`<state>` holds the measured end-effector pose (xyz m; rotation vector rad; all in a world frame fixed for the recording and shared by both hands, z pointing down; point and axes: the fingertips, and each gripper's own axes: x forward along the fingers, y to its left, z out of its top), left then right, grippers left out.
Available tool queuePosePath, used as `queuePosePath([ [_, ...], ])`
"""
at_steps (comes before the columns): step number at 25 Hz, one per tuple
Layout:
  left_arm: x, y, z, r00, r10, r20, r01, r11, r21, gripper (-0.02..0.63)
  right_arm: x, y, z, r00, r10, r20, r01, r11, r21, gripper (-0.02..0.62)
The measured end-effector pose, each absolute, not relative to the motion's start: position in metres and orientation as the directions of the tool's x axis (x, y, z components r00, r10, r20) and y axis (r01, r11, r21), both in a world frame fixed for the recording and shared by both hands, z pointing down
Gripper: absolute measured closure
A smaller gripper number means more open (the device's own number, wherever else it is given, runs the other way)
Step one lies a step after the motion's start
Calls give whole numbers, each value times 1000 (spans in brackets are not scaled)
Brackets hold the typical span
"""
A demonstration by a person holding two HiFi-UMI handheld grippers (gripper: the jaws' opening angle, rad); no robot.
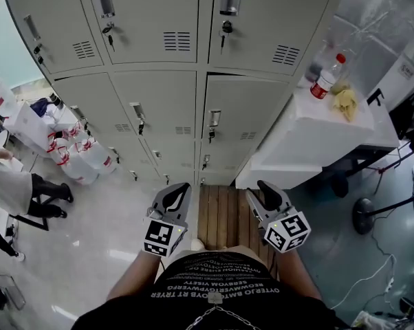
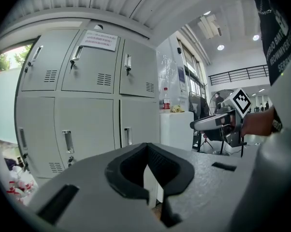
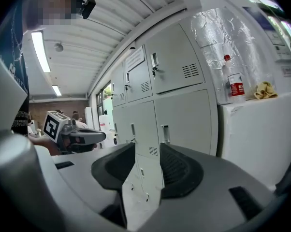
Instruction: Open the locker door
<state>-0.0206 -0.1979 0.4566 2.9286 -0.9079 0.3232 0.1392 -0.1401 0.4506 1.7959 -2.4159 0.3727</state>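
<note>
A bank of grey lockers [image 1: 159,88] fills the top of the head view, and every door I can see is shut. The middle-row door [image 1: 248,105] straight ahead has a metal handle [image 1: 214,119]. Keys hang from the top-row locks [image 1: 225,31]. My left gripper [image 1: 176,196] and right gripper [image 1: 269,192] are held low near the person's torso, well back from the lockers. The left gripper [image 2: 151,175] has a narrow gap between its jaws with nothing in it. The right gripper [image 3: 145,173] stands wider apart, also empty. The lockers [image 3: 184,115] show through it.
A white cabinet [image 1: 310,139] stands right of the lockers, with a red-capped bottle [image 1: 327,76] and a yellow cloth [image 1: 344,103] on top. A wooden pallet [image 1: 224,218] lies underfoot. White bags [image 1: 76,153] and a person [image 1: 14,188] are at the left. A fan base [image 1: 365,215] is at the right.
</note>
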Motion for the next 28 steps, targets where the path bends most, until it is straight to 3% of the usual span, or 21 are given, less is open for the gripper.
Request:
queuePosePath([
  [9,-43,-224,454,803,-570,176,-581,-814,15,614,120,-168,439,-302,-922,242,-953,283,-113,454],
  [28,-34,-297,463,732,-643,227,-657,-754,-16,614,133,-274,452,-401,-892,207,-914,376,-153,454],
])
